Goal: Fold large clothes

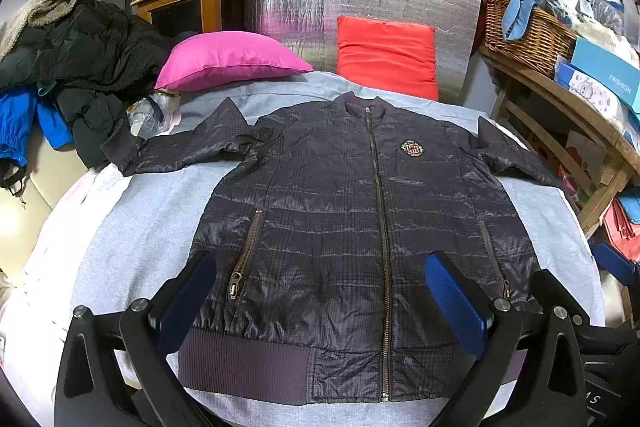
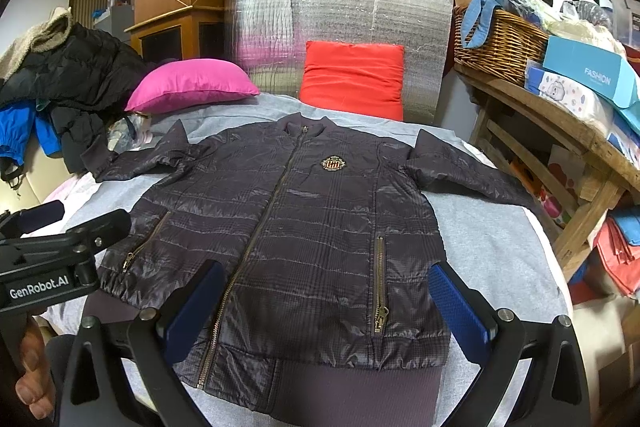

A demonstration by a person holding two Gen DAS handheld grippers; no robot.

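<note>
Two grippers hover above the near hem of a dark quilted jacket, which lies flat, zipped, front up on a grey sheet — sleeves spread to both sides. Left gripper fingers spread wide, holding nothing; right gripper likewise wide apart and empty. Bare grey sheet flanks the jacket on both sides; the left sleeve cuff reaches a pile of dark clothes, the right sleeve runs to the sheet's edge by a wooden bench. Pink pillow and red pillow sit beyond the collar. Only the right wrist view shows the left gripper's body and a hand gripping it.
</note>
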